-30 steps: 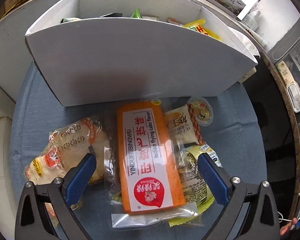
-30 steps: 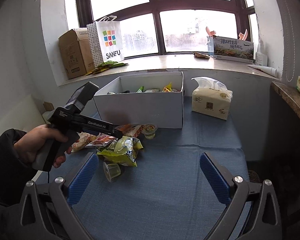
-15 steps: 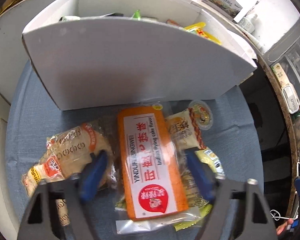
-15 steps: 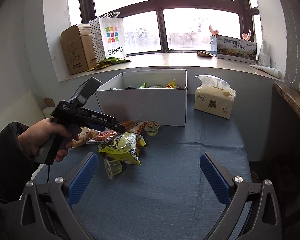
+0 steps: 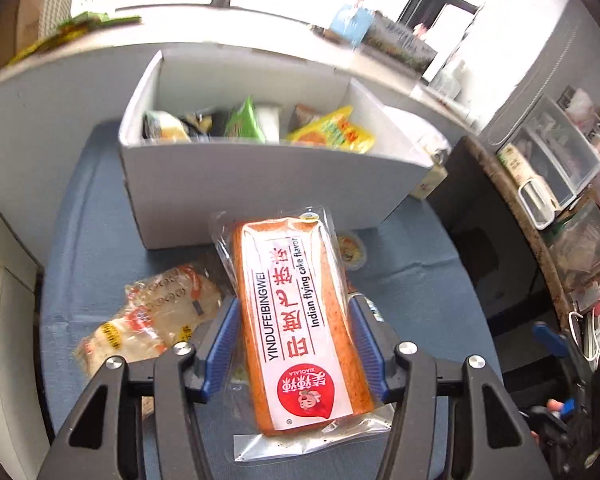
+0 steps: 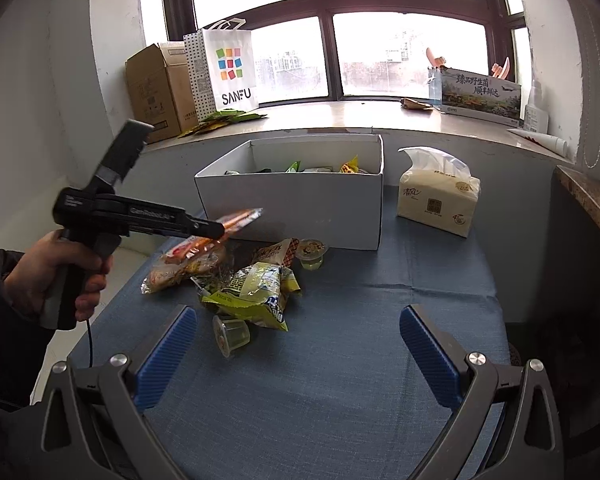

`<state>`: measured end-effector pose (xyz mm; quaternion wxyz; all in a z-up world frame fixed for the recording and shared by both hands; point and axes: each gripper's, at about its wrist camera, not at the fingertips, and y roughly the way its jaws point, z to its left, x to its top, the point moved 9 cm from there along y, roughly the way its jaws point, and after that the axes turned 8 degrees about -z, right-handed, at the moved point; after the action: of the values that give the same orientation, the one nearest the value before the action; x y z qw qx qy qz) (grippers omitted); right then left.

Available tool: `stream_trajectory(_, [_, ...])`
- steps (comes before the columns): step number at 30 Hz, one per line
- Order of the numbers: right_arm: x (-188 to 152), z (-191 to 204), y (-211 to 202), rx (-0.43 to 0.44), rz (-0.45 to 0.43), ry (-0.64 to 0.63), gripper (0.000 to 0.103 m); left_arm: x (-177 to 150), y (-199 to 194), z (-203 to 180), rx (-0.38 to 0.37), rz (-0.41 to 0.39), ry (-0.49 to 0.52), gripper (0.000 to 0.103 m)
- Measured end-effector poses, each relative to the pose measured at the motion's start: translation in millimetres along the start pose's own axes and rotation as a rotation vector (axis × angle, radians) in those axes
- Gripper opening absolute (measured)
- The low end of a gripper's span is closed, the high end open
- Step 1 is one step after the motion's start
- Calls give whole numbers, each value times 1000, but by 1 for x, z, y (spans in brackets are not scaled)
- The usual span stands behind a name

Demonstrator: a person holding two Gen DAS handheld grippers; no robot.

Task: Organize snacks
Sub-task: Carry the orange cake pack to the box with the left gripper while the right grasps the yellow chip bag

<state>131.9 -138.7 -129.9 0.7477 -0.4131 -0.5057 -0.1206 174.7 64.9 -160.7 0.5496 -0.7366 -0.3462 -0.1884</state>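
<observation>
— Left gripper (image 5: 296, 344)?
— Just been closing; blue pads (image 5: 224, 340) now pinching the long orange cake packet in clear wrap (image 5: 300, 328) by its two long edges. Held clear of the blue tablecloth (image 6: 340, 360), tilted, far end toward the front wall of the white cardboard box (image 5: 260, 188).
— Inside the box?
— Several snack bags, among them a yellow one (image 5: 332, 132) and a green one (image 5: 242, 120).
— Still on the cloth?
— Pale flatbread bag (image 5: 152, 320) at the left, yellow-green crinkled bag (image 6: 256, 292), two clear jelly cups (image 6: 230, 334), all in front of the box.
— Right gripper (image 6: 296, 354)?
— Spread wide, nothing between the pads, hanging above bare cloth.
</observation>
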Motion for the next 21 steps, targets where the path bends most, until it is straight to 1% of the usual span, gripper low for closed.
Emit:
stream_trajectory(1, [-1,3,6,12,15,-3,103,2,-15,-3,2,-41,22,60])
stream_trajectory(4, [-7,15,33,50,81,-29,103,3,-52,-7,17,-122,59,60])
stream_trajectory(8, [-14,35,76,98,171,-48,103,4,-93,-2,38,-208,56,60])
stream_trajectory(11, [-19,40,111,95,238,-14,103,4,-118,4,48,-242,57,60])
stream_trajectory(14, [-21,36,140,96,286,80,103,4,-135,7,65,-270,63,60])
stream_trajectory(18, [-28,28,161,91,338,219,103,2,-139,14,71,-284,59,60])
stream_trajectory(20, [-34,28,166,114,362,258,103,2,-138,14,73,-286,60,60])
stream_trajectory(21, [-39,28,169,115,379,256,102,1,-138,14,72,-289,60,60])
